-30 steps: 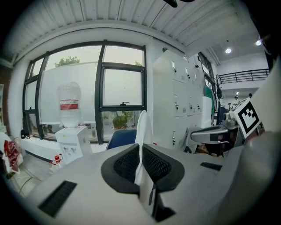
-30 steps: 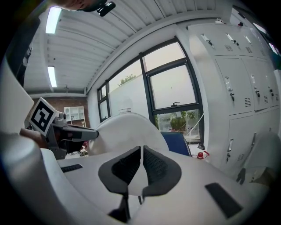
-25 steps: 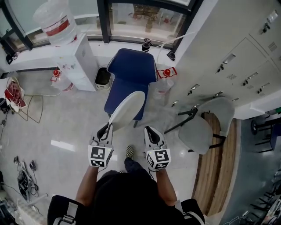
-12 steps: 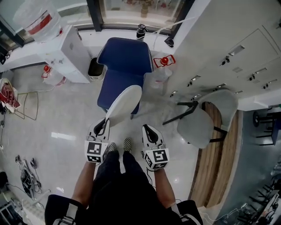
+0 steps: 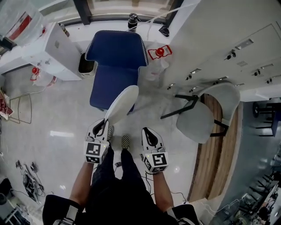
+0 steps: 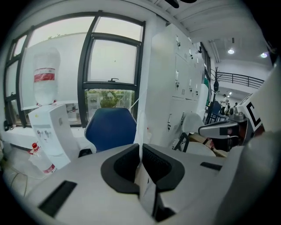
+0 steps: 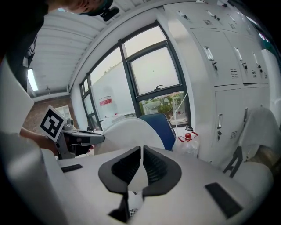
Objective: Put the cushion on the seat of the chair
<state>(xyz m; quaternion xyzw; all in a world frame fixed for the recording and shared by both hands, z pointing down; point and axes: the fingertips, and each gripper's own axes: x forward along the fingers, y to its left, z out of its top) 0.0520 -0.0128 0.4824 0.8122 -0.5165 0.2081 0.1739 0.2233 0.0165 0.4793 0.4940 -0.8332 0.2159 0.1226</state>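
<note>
Left hand-held gripper [image 6: 140,153] is clamped on the rim of the white cushion [image 5: 122,103]. In the left gripper view the cushion is seen only edge-on, as a thin strip. Right hand-held gripper [image 7: 141,151] is pressed together, with nothing pinched. The cushion's round face is shown only in the head and right gripper views. It is held tilted off the floor, just short of the blue chair [image 5: 115,61]. A grey chair [image 5: 199,121] is seen only at the head view's right.

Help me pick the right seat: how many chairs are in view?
2. A blue chair stands ahead by the window, past the cushion; a white chair with black legs stands at right, beside the lockers. More may be hidden out of frame.
</note>
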